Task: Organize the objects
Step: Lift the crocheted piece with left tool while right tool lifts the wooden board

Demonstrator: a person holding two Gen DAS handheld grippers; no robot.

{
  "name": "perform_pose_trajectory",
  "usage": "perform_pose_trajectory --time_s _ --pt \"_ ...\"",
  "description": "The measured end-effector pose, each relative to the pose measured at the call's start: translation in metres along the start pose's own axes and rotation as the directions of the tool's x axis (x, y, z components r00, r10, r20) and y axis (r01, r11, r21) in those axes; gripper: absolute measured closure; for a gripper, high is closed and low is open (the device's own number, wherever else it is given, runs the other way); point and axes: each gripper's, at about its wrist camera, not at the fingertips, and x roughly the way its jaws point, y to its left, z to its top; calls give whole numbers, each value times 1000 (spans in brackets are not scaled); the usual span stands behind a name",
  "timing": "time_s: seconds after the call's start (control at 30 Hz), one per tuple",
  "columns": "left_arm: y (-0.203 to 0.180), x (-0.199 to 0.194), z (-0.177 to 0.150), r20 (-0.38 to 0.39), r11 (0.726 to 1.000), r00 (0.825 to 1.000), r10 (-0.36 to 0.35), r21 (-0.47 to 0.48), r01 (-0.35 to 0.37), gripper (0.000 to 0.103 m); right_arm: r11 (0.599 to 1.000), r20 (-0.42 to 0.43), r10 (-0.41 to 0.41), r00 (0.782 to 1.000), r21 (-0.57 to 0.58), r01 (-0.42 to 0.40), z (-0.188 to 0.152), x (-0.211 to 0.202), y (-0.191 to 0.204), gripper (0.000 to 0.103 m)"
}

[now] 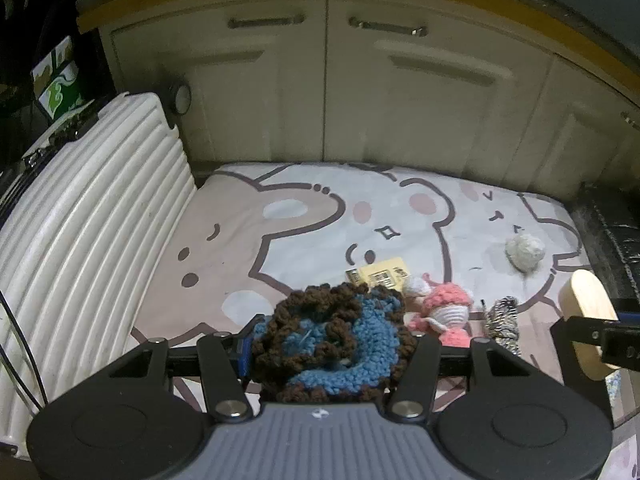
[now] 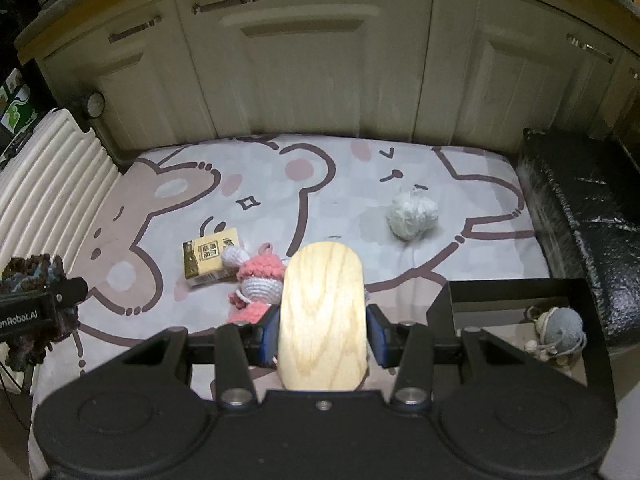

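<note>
Dim indoor light, soft shadows, slight blur; fisheye bending and dark corners at edges.

- Right gripper (image 2: pixel 323 326) clamped on wooden oval board (image 2: pixel 323 316), held upright.
- On cartoon mat (image 2: pixel 280 184): yellow box (image 2: pixel 208 258) touching pink crochet doll (image 2: pixel 256 280); white pom-pom (image 2: pixel 412 216) well apart.
- Left gripper (image 2: pixel 60 300) at left edge, gripping brown-blue crochet piece (image 2: pixel 28 272).

Dim room: cream cabinet doors (image 2: pixel 312 68) behind a cartoon-bear mat (image 2: pixel 320 184), white ribbed suitcase (image 1: pixel 80 216) at its left.
</note>
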Motion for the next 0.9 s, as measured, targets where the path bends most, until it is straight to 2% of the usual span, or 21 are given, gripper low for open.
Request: perform_pose_trajectory --time_s 0.4,0.7,0.9 --pt "-23 -21 -6 27 1000 1000 -15 22 14 46 999 45 8 999 -41 -6 -5 -21 1 57" --pt "-43 -28 -10 36 998 998 -50 44 49 46 998 71 19 997 -62 -14 -7 -33 -9 57" --pt "-65 -25 -11 19 993 995 -100 65 98 46 998 82 -1 997 -59 6 -10 -41 -29 57"
